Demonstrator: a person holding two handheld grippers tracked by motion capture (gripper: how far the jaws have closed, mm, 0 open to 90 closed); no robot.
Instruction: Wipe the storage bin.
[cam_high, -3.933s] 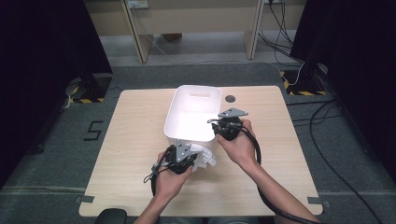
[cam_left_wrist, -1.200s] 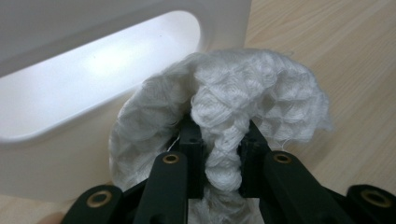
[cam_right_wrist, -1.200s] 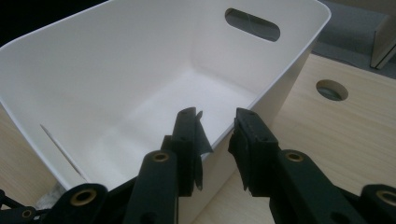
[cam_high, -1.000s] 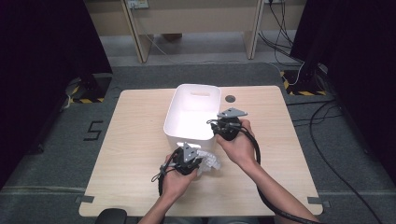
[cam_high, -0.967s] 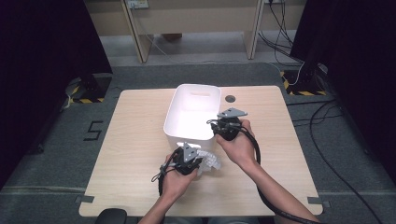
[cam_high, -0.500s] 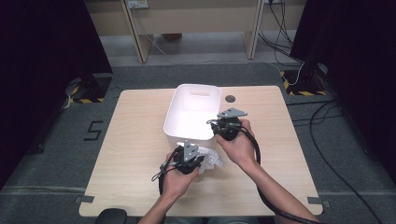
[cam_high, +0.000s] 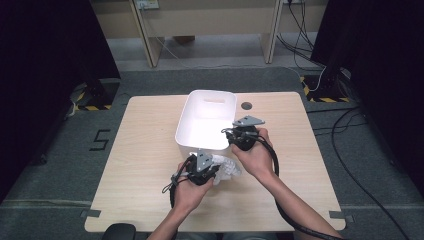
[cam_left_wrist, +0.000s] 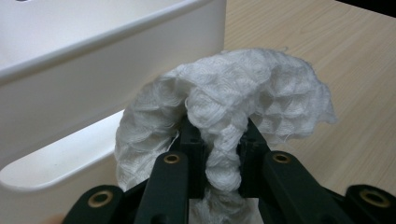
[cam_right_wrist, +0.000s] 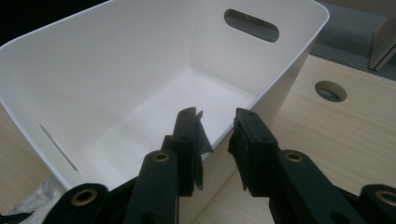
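Right now the white waffle-weave cloth (cam_left_wrist: 224, 107) is pinched in my left claw (cam_left_wrist: 219, 158), whose jaws are closed tight on a bunched fold of it while the rest puffs out over and around the tips. Seen from above, the cloth (cam_high: 226, 167) sits just off the near wall of the white bin (cam_high: 186, 134), at the bin's near right corner, low over the bench (cam_high: 140, 165). The bin lies directly ahead of that claw, its rim above the bundle and its long axis running away from me, so I judge the coming move to be up over the near rim and forward into the hollow. My right claw (cam_right_wrist: 215, 140) straddles the bin's right wall (cam_right_wrist: 285, 88) near that same corner; its jaws stand partly apart with the rim between them, and I cannot tell whether the pads press on it. In the high view the right claw (cam_high: 243, 136) is close beside the cloth's path, so room is tight on that side; the bin's inside is bare, and the bench to the left is open.
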